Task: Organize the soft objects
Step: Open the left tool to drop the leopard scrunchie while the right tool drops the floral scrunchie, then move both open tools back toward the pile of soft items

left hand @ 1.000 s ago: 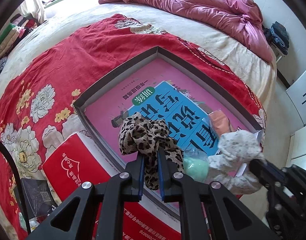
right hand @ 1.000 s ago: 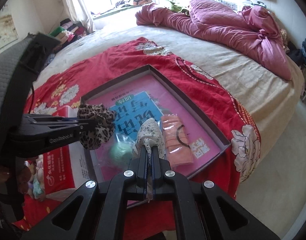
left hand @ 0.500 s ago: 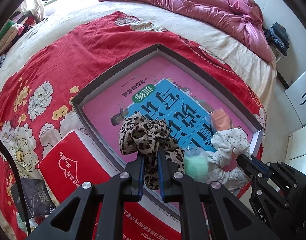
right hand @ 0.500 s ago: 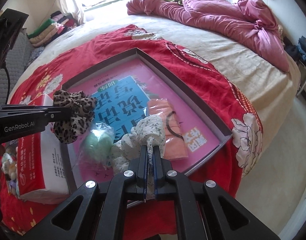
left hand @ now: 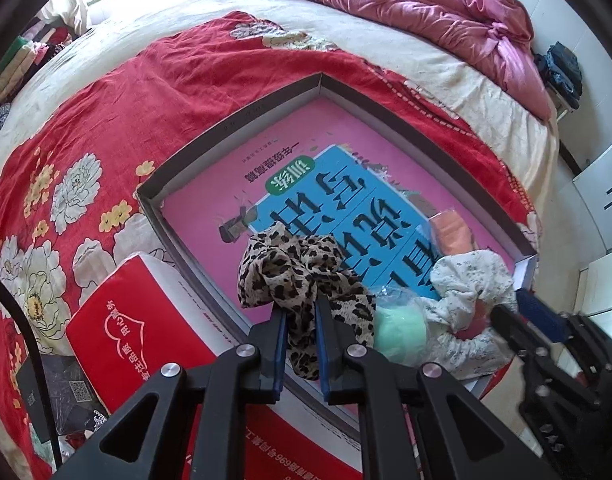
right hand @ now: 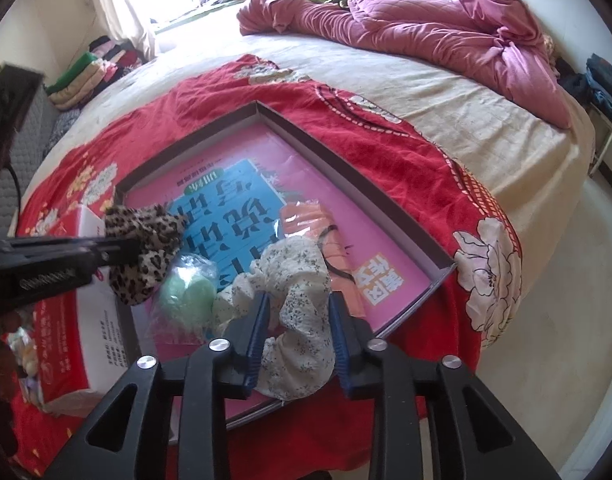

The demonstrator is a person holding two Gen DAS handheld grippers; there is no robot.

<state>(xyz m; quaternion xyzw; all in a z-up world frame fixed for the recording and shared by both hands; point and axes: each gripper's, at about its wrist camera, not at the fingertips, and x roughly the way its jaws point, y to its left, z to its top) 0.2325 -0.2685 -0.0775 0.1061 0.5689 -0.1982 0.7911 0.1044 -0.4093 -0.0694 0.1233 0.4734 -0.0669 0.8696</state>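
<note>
jaws of the right gripper (right hand: 296, 320) have just been opening and are now standing apart around the white floral fabric scrunchie (right hand: 294, 292), which is resting at the near edge of the shallow grey cardboard box lid (right hand: 358, 160) lined in pink. left gripper (left hand: 300, 320) is clamping the leopard-print fabric scrunchie (left hand: 302, 272) above that lid. beside them are lying a green puff in clear wrap (right hand: 186, 292) and an orange bagged item (right hand: 310, 224). risk: the white scrunchie is overhanging the rim, so it could be sliding off onto the red floral blanket (right hand: 406, 168). whether its ruffles are snagging on a pad is hard to make out.
</note>
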